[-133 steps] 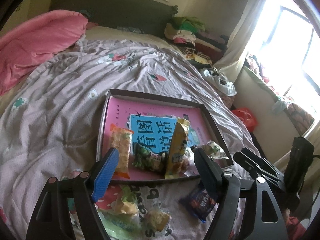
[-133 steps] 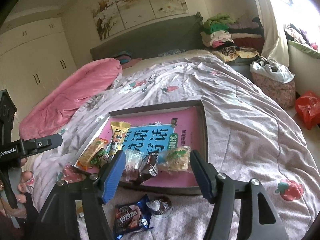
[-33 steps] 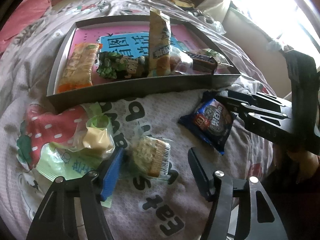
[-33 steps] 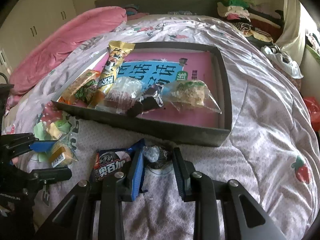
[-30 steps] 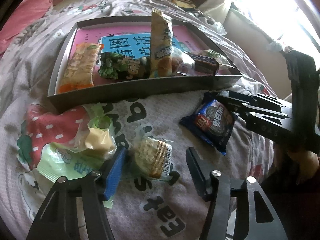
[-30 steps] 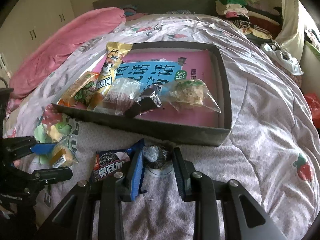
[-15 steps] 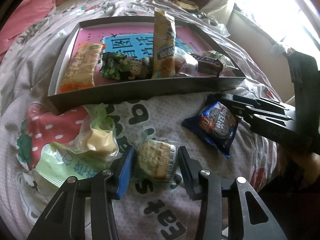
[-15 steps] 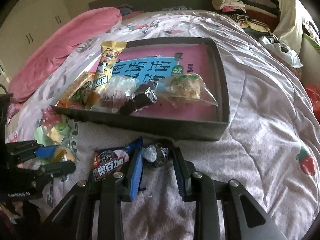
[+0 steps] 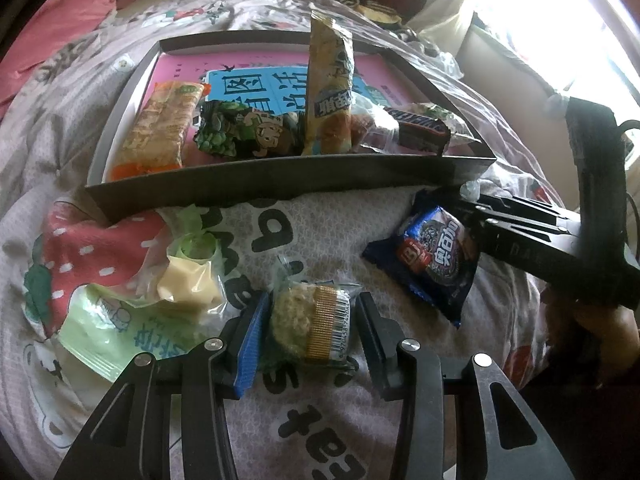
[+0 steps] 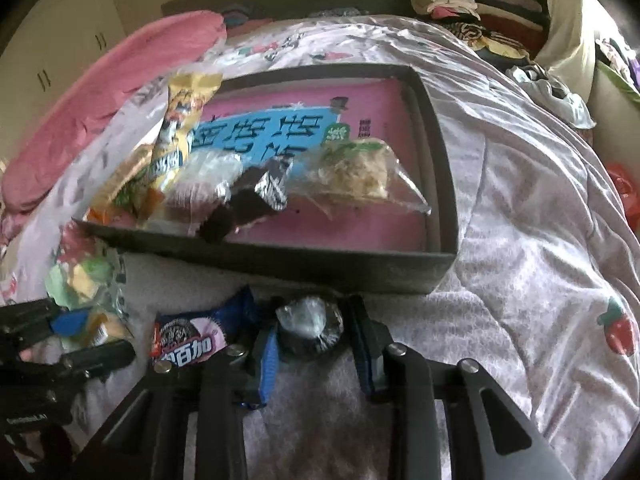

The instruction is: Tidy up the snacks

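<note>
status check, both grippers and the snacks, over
Left gripper shut on rice cracker pack. Right gripper shut on dark wrapped snack. Tray just ahead, path clear.

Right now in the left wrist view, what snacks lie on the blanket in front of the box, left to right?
Green packet → clear pack with a yellow piece → barcoded cake pack, between the left tongs → blue cookie packet, by the right tongs' tips.
</note>
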Demonstrator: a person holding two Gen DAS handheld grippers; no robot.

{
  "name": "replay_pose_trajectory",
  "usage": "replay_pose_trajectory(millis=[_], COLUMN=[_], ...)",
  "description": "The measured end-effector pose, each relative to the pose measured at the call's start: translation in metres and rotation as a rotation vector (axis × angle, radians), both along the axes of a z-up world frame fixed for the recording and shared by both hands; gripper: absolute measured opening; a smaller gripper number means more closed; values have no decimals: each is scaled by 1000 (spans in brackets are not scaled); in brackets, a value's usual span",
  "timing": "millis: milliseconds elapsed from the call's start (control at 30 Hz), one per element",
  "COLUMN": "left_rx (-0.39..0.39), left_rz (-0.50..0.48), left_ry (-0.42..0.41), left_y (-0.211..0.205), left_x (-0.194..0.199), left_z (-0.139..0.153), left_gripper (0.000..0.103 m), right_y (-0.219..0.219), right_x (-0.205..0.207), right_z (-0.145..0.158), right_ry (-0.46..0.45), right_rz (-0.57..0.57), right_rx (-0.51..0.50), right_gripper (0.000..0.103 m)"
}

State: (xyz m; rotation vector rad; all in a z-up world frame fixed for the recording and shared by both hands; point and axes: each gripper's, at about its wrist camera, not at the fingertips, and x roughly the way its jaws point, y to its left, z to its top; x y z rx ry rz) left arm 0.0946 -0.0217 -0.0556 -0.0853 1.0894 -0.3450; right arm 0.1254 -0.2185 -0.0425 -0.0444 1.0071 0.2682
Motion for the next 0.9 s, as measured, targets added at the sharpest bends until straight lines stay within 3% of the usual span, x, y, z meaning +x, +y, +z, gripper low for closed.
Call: replay_pose_trajectory(millis=[167,333,700,900], left_rx=[3,-12,-80,-87], left_rz=[-1,-3,-4,48], left_ry=[-4,-4,-68,-127], left_y=[3,6,6,20], left_x=[0,0,-6,-4], left_z=[1,5,28,46], left_gripper=[38,37,36,36], right_y=[-3,-14,-15,-13], right_x=[-1,-6,-18,-23], right_z=[2,12,40,56], right_ry=[12,9,-96,-173], right_rz=[4,-13,30,46], right_rx=[16,93,185,205], right_gripper=[27,27,27,27])
